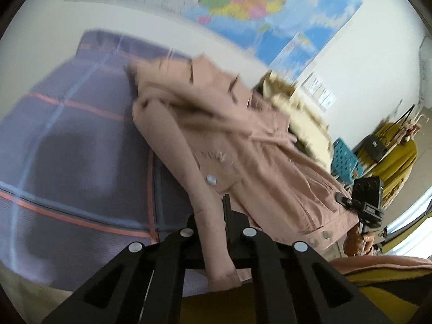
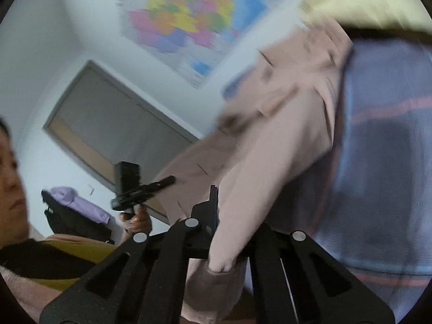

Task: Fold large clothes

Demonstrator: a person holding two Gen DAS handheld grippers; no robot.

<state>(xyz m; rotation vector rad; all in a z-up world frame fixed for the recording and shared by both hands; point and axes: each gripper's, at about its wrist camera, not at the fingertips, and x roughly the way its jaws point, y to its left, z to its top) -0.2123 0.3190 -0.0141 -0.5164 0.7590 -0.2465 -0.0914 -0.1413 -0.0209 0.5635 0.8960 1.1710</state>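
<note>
So your left tool (image 1: 213,216) is clamped on a sleeve cuff of the pink jacket (image 1: 237,140), with the cuff end poking out toward the camera between the fingers. Your right tool (image 2: 216,213) is doing the same thing with the other sleeve (image 2: 256,189), pinched tight on the cuff.

The jacket itself is spread over the bed (image 1: 67,140), on a purple-blue cover with orange and light blue stripes. Its cream fur hood trim (image 1: 297,118) sits at the end away from you, near the wall.

A big colourful wall map (image 1: 243,8) hangs behind the bed. In the left wrist view there's a turquoise perforated basket (image 1: 344,162) and a mustard garment (image 1: 397,159) on a rack off to the right. Everything's pretty motion-blurred, so finer details are hard to make out.
</note>
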